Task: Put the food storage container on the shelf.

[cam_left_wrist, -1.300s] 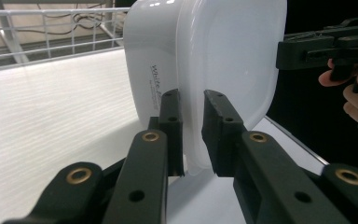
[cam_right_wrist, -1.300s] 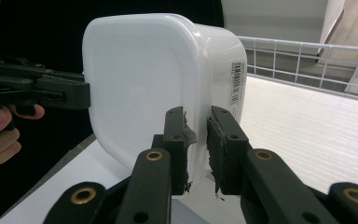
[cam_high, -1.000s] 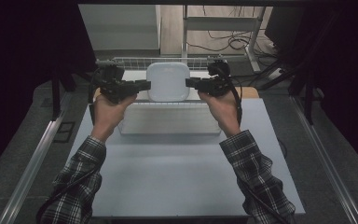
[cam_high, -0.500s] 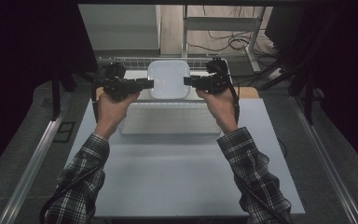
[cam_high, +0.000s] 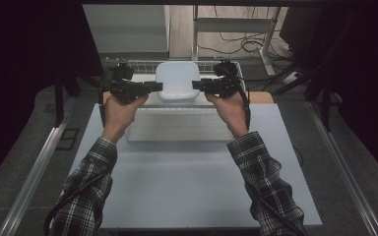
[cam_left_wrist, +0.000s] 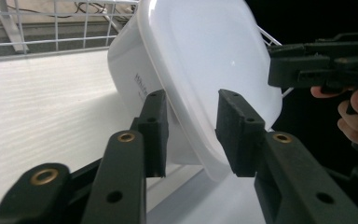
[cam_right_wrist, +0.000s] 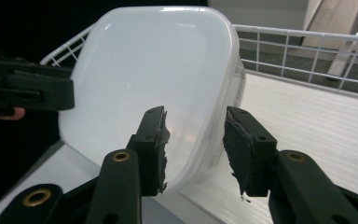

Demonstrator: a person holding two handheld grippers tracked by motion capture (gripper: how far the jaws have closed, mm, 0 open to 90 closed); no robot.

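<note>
A white plastic container [cam_high: 178,78] with its lid on stands tilted on edge at the far end of the table, inside a wire basket [cam_high: 140,64]. My left gripper [cam_high: 157,87] is at its left edge and my right gripper [cam_high: 197,84] at its right edge. In the left gripper view the container [cam_left_wrist: 205,60] has its rim between the jaws of the left gripper [cam_left_wrist: 193,133], which stand apart. In the right gripper view the right gripper [cam_right_wrist: 196,149] straddles the corner of the container [cam_right_wrist: 154,70], jaws also apart.
The wire basket [cam_right_wrist: 307,51] has a white ribbed floor [cam_left_wrist: 42,116] under the container. A pale flat slab [cam_high: 177,125] lies on the light table [cam_high: 187,187] in front of it. Dark curtains hang at both sides, and cables lie on the floor beyond.
Both hands and the container have moved a little away from the person, toward the wire basket. The container stands more upright now.
</note>
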